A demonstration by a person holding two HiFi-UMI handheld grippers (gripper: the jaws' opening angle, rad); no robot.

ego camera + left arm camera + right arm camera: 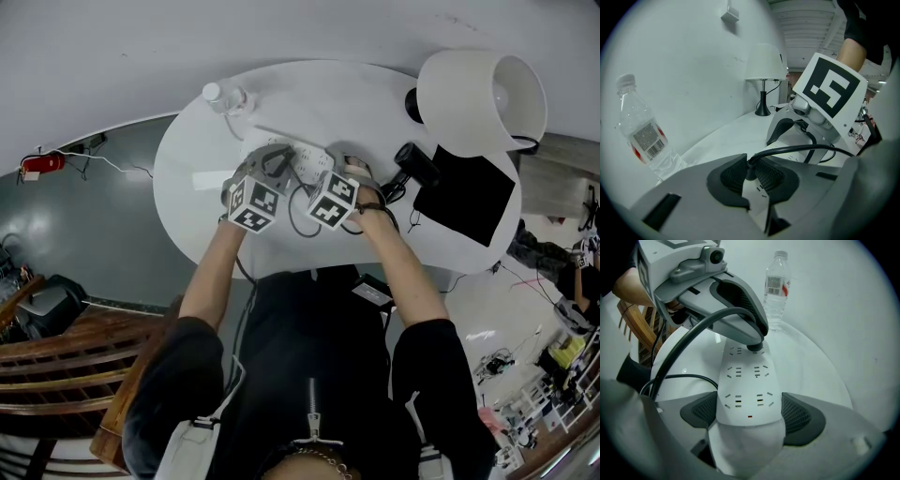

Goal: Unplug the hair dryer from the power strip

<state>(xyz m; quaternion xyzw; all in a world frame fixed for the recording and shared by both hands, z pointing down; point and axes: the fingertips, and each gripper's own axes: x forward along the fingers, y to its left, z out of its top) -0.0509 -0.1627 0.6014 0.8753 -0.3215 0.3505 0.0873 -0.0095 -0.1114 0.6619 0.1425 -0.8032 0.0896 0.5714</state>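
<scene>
A white power strip (749,380) lies on the round white table (206,141). My right gripper (749,416) is shut on the strip's near end, its dark pads (799,416) pressing on both sides. The hair dryer's black plug (753,347) sits in the far socket, and its black cord (689,341) arcs off to the left. My left gripper (750,174) is shut on that plug (750,172), with the cord (801,149) leading right. In the head view both grippers meet over the strip (307,161), and the black hair dryer (417,163) lies to its right.
A clear water bottle (225,96) stands at the table's far left edge, just beyond the strip. A white lamp (480,99) and a black pad (466,197) occupy the right side. Loose cord loops (302,223) lie near the table's front. A wall runs behind the table.
</scene>
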